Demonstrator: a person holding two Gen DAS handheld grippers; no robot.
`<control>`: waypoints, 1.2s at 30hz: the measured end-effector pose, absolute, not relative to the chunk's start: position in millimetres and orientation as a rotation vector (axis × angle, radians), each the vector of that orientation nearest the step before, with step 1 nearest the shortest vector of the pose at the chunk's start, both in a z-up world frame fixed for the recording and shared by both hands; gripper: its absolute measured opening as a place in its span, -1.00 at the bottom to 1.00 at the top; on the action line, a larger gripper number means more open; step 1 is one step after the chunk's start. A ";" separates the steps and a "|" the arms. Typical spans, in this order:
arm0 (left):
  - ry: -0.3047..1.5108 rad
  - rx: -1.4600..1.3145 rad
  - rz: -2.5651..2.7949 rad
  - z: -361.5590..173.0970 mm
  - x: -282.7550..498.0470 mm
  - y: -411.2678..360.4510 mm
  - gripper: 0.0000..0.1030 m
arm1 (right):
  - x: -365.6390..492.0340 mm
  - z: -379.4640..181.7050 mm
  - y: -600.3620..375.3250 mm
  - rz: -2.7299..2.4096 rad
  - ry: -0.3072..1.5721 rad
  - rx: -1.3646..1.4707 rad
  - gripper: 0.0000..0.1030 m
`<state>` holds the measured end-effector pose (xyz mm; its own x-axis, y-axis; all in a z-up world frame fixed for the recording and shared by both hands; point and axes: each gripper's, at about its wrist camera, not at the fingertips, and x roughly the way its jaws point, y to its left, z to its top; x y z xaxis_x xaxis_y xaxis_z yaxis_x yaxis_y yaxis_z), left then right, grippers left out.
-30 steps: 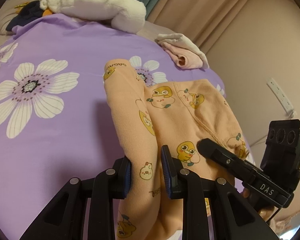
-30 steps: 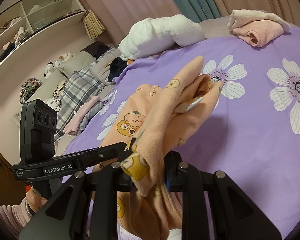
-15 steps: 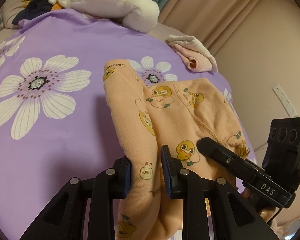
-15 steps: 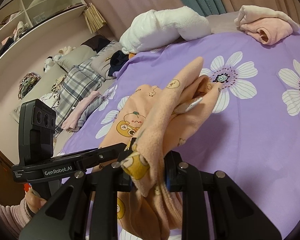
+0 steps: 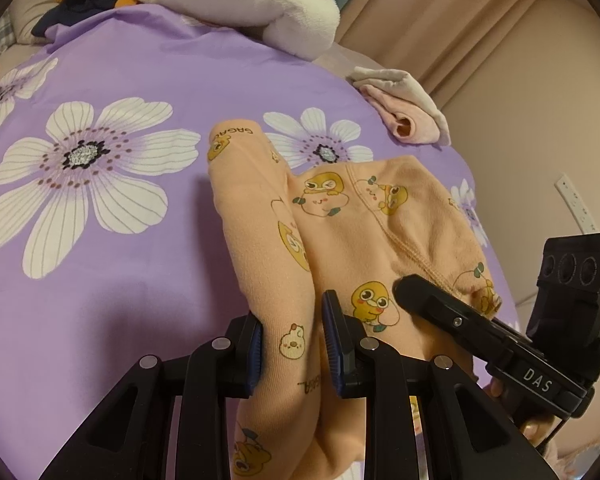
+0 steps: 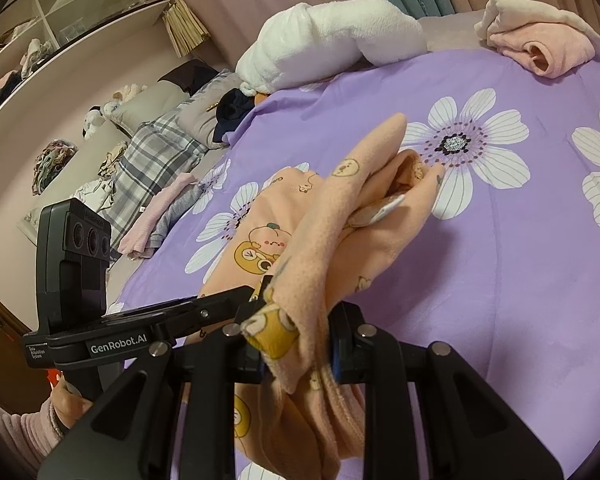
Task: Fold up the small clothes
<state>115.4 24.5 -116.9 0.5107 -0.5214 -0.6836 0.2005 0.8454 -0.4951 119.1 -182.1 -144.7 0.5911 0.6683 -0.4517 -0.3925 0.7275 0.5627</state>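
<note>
Left gripper [image 5: 292, 340]: both blue-padded fingers are pressed against a fold of the peach garment [image 5: 340, 240], which fills the gap between them. The gripper is clamped on the cloth. Its black frame also appears at lower left in the right wrist view [image 6: 256, 292], tip buried in the same garment.

Right gripper [image 6: 300, 352]: closed on a bunched edge of the peach garment [image 6: 340, 232], with a yellow-printed hem folded over the left finger. In the left wrist view its black finger lies across the garment's right side [image 5: 424, 296].

Garment: soft, fleece-like knit, peach with yellow chick and bear cartoon prints and a stitched seam. It is held at the near end by both grippers; the far portion drapes onto the bed cover [image 5: 120, 272]. One narrow tube-shaped part points away from the cameras; a white label shows in a fold in the right wrist view.

Surroundings: the bed cover is smooth purple fabric with large white flowers. A white plush towel bundle [image 6: 332, 40] lies at the far edge. A folded pink garment [image 6: 540, 44] sits well apart, near the far corner.
</note>
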 end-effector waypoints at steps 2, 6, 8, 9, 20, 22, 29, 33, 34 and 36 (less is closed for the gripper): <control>0.944 -0.377 -0.445 -118.1 117.7 23.8 -0.52 | 121.5 -146.2 -181.2 0.639 0.703 0.433 -0.56; 0.956 -0.372 -0.436 -123.9 120.1 22.9 -0.52 | 125.7 -151.2 -179.7 0.633 0.718 0.437 -0.56; 0.969 -0.376 -0.432 -128.8 121.1 21.9 -0.52 | 128.0 -155.2 -178.3 0.628 0.730 0.441 -0.55; 0.976 -0.377 -0.431 -131.0 121.4 22.0 -0.52 | 129.1 -158.1 -177.4 0.623 0.739 0.442 -0.55; 1.017 -0.387 -0.403 -149.2 122.2 29.8 -0.52 | 131.6 -187.9 -185.4 0.584 0.817 0.513 -0.53; 1.023 -0.385 -0.396 -151.3 121.5 31.3 -0.52 | 131.1 -191.3 -187.1 0.577 0.827 0.520 -0.53; 1.034 -0.388 -0.380 -155.3 118.9 36.3 -0.52 | 131.3 -201.9 -191.3 0.563 0.859 0.548 -0.51; 1.034 -0.384 -0.377 -155.5 117.0 37.5 -0.52 | 131.0 -204.8 -191.9 0.557 0.870 0.551 -0.50; 1.034 -0.383 -0.376 -155.4 117.4 37.4 -0.52 | 130.9 -205.5 -192.3 0.556 0.872 0.554 -0.50; 1.036 -0.384 -0.376 -155.5 118.1 37.3 -0.52 | 131.2 -207.9 -193.8 0.555 0.875 0.563 -0.50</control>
